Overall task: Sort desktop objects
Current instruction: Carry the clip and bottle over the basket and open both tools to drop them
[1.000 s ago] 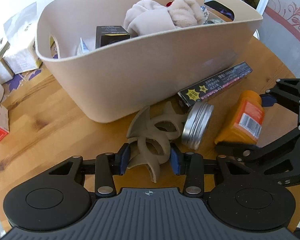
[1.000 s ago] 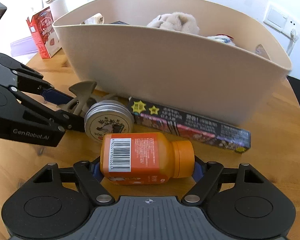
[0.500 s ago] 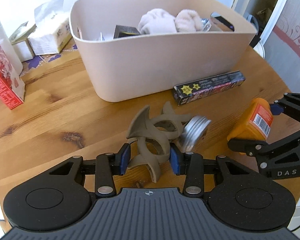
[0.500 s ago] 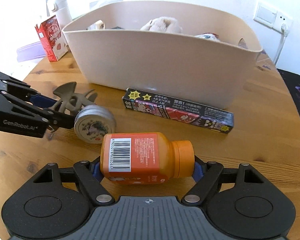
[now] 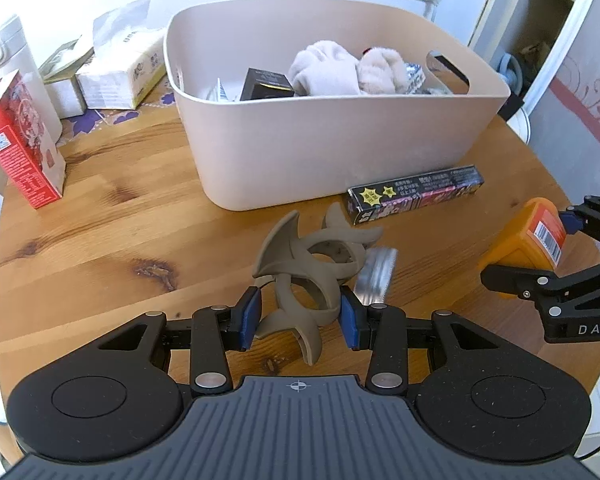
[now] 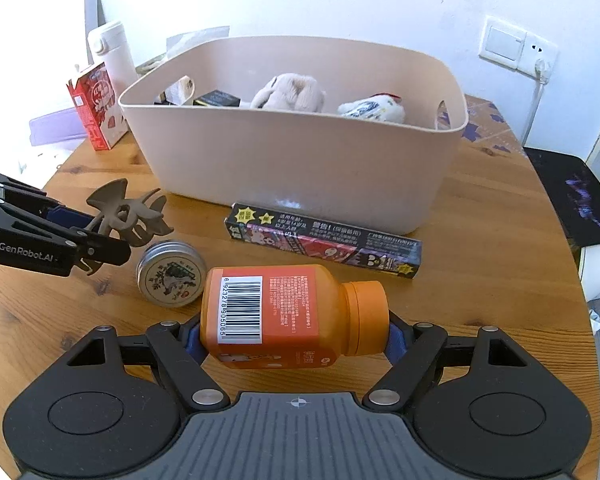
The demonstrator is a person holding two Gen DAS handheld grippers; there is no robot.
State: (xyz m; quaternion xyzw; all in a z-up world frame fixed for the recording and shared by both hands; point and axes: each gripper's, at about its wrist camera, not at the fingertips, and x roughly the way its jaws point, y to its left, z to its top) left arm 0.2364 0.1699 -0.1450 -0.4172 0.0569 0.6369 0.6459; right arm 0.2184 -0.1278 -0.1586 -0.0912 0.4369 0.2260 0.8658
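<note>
My left gripper (image 5: 300, 316) is shut on a grey-brown spiky plastic holder (image 5: 308, 264) and holds it above the wooden table. It also shows in the right wrist view (image 6: 126, 212). My right gripper (image 6: 294, 330) is shut on an orange bottle (image 6: 284, 314), held sideways above the table; the bottle shows at the right of the left wrist view (image 5: 528, 240). A beige bin (image 5: 340, 144) with soft toys and small boxes stands behind both. A round metal tin (image 6: 170, 273) and a long dark box (image 6: 326, 240) lie on the table before the bin.
A red carton (image 5: 20, 148), a white flask (image 6: 112, 54) and tissue packs (image 5: 120, 72) stand at the left back. The round table's edge (image 5: 580, 200) curves close on the right. A wall socket (image 6: 518, 50) is behind the bin.
Both grippers have lifted and pulled back from the bin with their objects held. The tin has dropped from leaning on the holder and lies flat on the table.
</note>
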